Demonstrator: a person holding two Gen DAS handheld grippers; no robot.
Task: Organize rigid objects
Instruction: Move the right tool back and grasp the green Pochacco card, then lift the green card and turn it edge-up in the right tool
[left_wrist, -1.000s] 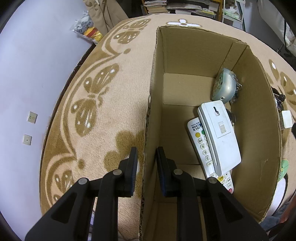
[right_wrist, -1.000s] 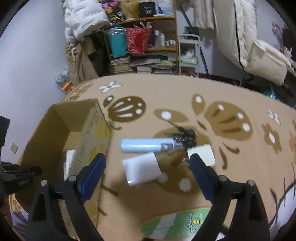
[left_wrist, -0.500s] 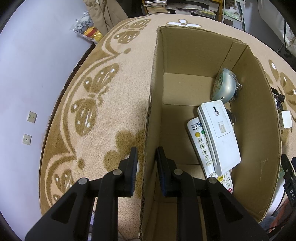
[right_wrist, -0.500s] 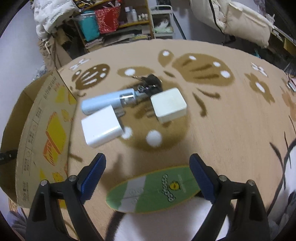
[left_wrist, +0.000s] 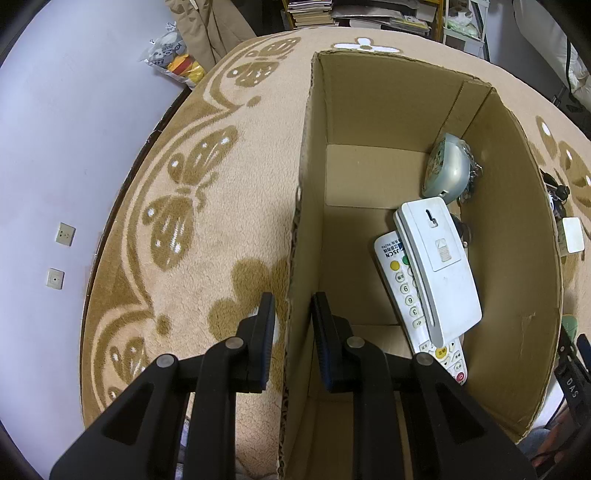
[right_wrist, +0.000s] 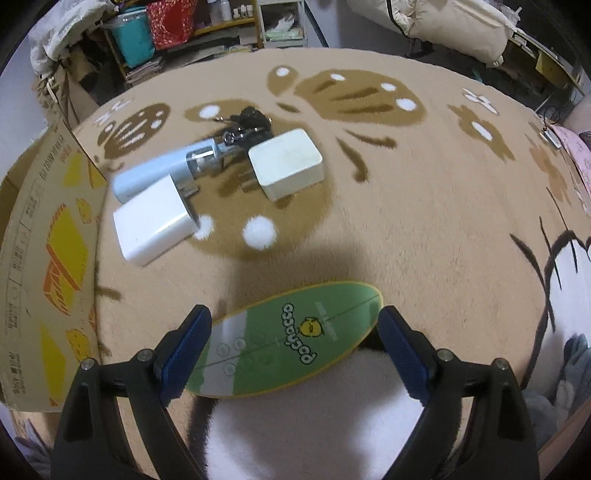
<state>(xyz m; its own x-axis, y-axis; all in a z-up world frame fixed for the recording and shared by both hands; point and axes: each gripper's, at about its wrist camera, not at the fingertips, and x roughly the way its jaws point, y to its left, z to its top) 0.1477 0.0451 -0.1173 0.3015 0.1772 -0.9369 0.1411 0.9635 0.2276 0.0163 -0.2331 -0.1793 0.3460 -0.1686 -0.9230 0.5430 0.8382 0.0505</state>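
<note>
Cardboard box (left_wrist: 388, 110) fills the centre and right of the left wrist view, its near wall pinched by the left hand-held gripper (left_wrist: 293, 325); a remote (left_wrist: 406, 295) and a white handset (left_wrist: 439, 266) lie inside. Low in the right wrist view, the right hand-held gripper (right_wrist: 293, 347) is spread wide around a green oval board (right_wrist: 291, 341) on the carpet (right_wrist: 424, 206), pads not touching it.
</note>
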